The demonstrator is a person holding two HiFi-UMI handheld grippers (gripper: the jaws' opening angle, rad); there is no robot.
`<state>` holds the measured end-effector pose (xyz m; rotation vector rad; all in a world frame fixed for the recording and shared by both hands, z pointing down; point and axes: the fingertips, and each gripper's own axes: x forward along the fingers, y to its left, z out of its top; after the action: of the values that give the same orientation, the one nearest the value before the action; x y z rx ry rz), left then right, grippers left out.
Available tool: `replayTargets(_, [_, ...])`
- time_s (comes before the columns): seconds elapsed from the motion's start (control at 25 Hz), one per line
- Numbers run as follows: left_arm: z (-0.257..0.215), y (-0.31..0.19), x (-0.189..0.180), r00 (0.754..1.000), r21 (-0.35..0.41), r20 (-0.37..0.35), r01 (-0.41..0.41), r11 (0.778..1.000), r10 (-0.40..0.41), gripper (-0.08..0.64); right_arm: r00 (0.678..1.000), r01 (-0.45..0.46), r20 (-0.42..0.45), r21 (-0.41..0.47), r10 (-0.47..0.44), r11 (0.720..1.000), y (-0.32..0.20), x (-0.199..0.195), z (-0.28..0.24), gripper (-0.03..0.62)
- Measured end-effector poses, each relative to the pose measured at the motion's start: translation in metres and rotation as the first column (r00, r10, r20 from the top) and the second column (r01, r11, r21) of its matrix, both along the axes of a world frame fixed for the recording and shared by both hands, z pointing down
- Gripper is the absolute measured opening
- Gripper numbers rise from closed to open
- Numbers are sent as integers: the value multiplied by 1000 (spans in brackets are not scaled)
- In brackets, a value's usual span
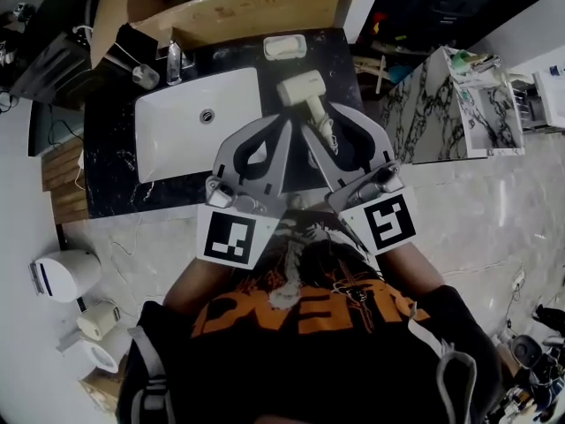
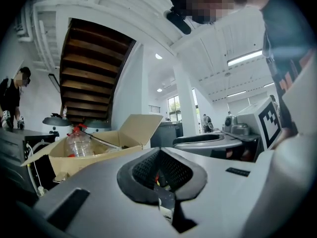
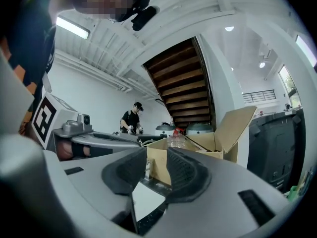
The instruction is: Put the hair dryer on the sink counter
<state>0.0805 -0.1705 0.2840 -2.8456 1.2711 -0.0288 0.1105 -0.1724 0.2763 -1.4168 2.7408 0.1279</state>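
Observation:
The cream hair dryer point(image 1: 300, 89) lies on the black sink counter point(image 1: 110, 148), just right of the white basin point(image 1: 177, 122), with its handle pointing toward me. Both grippers hang in front of my chest, well above the counter. My right gripper point(image 1: 328, 124) point(image 3: 157, 155) is open with a narrow gap between its pads. In the right gripper view only the cardboard box shows through that gap. My left gripper point(image 1: 284, 124) point(image 2: 158, 151) is shut, its tips meeting, with nothing in it. In the head view the dryer's handle lines up with the right jaws, but neither gripper view shows the dryer.
A soap dish point(image 1: 284, 47) and a faucet point(image 1: 174, 60) sit at the counter's back edge. An open cardboard box point(image 1: 247, 11) point(image 2: 99, 148) point(image 3: 198, 148) holding a plastic bottle point(image 2: 78, 143) stands behind. A marble-fronted cabinet point(image 1: 459, 113) is at right. A person point(image 3: 132, 119) stands far off.

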Motion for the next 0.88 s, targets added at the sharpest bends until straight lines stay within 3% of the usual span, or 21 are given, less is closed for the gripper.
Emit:
replayTargets(0.16, [-1, 2, 3, 1000, -5, -3, -8, 1000, 8, 21, 1000, -4, 17, -11, 4, 1000, 2, 0, 1, 108])
replayTargets(0.36, [-3, -1, 3, 1000, -4, 3, -6, 1000, 6, 23, 998, -20, 54, -11, 21, 1000, 0, 5, -1, 15])
replayTargets(0.88, [-5, -7, 6, 1000, -1, 13, -7, 1000, 7, 23, 998, -5, 55, -18, 6, 1000, -15, 0, 0, 14])
